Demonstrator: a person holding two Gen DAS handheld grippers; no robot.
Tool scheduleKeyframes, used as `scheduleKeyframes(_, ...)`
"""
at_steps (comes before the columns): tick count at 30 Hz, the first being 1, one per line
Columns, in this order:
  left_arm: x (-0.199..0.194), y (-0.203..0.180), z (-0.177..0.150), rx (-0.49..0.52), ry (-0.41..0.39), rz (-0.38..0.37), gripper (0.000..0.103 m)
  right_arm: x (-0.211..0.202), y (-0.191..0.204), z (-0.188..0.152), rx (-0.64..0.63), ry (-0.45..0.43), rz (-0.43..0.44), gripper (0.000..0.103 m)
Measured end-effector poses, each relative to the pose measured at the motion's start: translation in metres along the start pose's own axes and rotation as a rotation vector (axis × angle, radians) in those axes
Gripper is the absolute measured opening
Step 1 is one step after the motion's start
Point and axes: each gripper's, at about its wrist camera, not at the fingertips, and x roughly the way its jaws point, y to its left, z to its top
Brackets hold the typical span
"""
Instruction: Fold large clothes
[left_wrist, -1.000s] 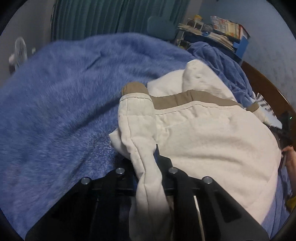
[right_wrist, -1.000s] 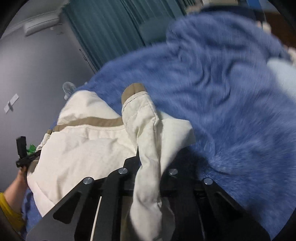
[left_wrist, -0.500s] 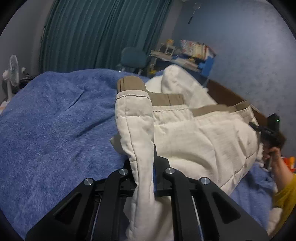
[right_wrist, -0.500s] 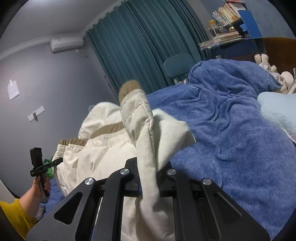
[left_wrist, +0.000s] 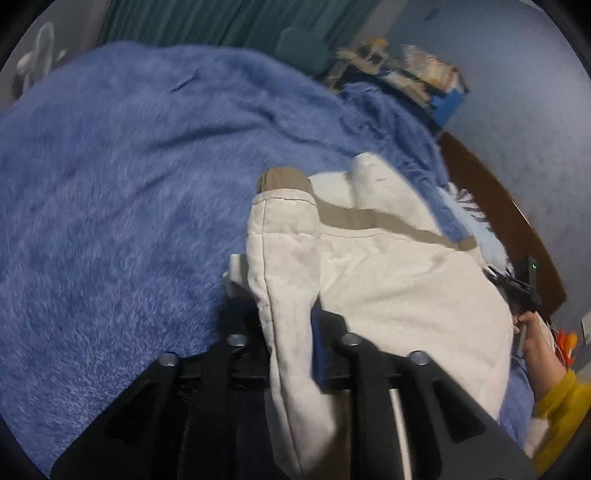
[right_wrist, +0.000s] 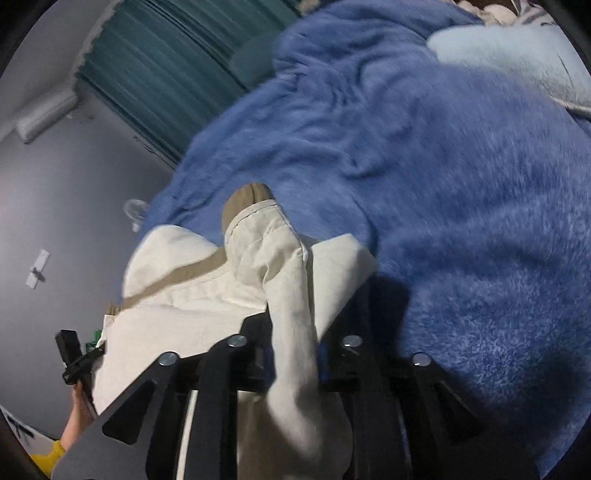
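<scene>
A cream quilted garment with tan trim (left_wrist: 399, 280) hangs between my two grippers above a blue fleece blanket (left_wrist: 122, 192). My left gripper (left_wrist: 291, 321) is shut on one bunched edge of the garment, which sticks up to a tan cuff (left_wrist: 282, 179). My right gripper (right_wrist: 295, 332) is shut on the opposite edge of the garment (right_wrist: 192, 314), whose tan cuff (right_wrist: 245, 201) points away from me. The other gripper and hand show at the right in the left wrist view (left_wrist: 524, 291) and at the lower left in the right wrist view (right_wrist: 75, 358).
The blue blanket (right_wrist: 461, 192) covers the bed. A pale blue pillow (right_wrist: 517, 59) lies at the bed's head by a brown headboard (left_wrist: 517, 225). Teal curtains (right_wrist: 166, 85), a fan (left_wrist: 37, 59) and a cluttered shelf (left_wrist: 417, 81) stand beyond the bed.
Both grippers have tipped down toward the bed with the garment still held. The room view has dropped away and the blanket fills the frames again.
</scene>
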Motion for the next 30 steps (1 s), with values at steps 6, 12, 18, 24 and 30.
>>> scheduleKeyframes(6, -0.029, -0.016, 0.000, 0.013, 0.031, 0.253, 0.064, -0.042, 0.031, -0.013, -0.054, -0.035, -0.258, 0.066)
scheduleKeyframes(12, -0.092, -0.097, -0.044, 0.123, -0.040, 0.312, 0.091, -0.093, 0.120, -0.080, -0.307, -0.046, -0.315, 0.089)
scheduleKeyframes(18, -0.054, -0.174, -0.086, 0.239, 0.086, 0.363, 0.091, -0.048, 0.167, -0.126, -0.285, 0.113, -0.382, 0.096)
scheduleKeyframes(24, 0.021, -0.181, -0.056, 0.242, 0.136, 0.470, 0.097, 0.030, 0.177, -0.095, -0.315, 0.090, -0.519, 0.097)
scheduleKeyframes(30, 0.067, -0.166, -0.008, 0.203, 0.155, 0.469, 0.097, 0.069, 0.164, -0.054, -0.324, 0.014, -0.534, 0.097)
